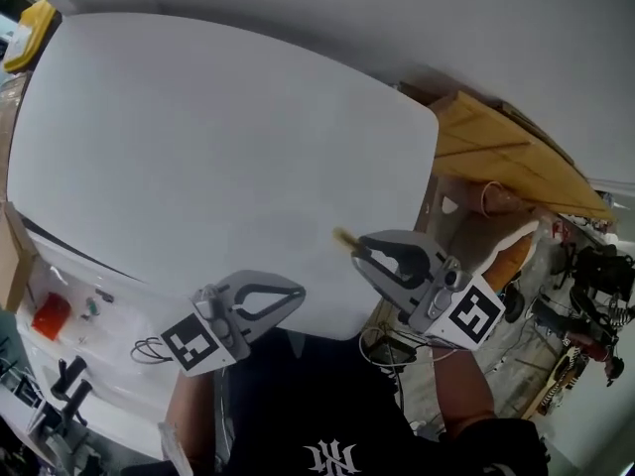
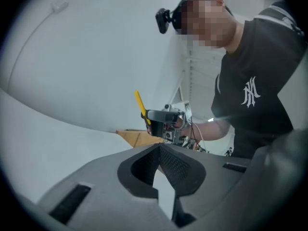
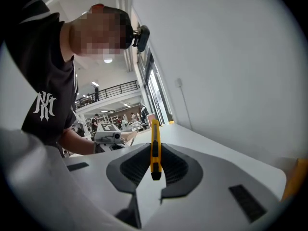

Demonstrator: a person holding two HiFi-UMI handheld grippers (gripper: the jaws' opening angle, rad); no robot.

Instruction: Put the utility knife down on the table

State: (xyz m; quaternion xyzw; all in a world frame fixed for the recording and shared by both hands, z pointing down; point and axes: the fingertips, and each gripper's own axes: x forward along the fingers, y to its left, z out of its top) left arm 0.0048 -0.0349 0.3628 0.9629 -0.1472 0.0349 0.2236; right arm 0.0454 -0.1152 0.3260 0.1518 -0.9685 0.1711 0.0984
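A yellow utility knife [image 3: 155, 150] stands upright between the jaws of my right gripper [image 3: 155, 147], which is shut on it. In the head view the knife's tip [image 1: 344, 236] pokes out beyond the right gripper [image 1: 359, 248], above the front right edge of the white table [image 1: 218, 147]. My left gripper [image 1: 296, 296] hovers at the table's front edge, shut with nothing in it. The left gripper view shows its fingertips [image 2: 159, 147] meeting, and beyond them the right gripper [image 2: 162, 117] holding the knife [image 2: 140, 105].
A wooden board [image 1: 496, 147] lies to the right of the table. At the left, a white bench [image 1: 69, 355] carries a red object [image 1: 50, 315] and cables. A yellow item [image 1: 30, 33] sits at the far left corner. Cluttered floor shows at the right.
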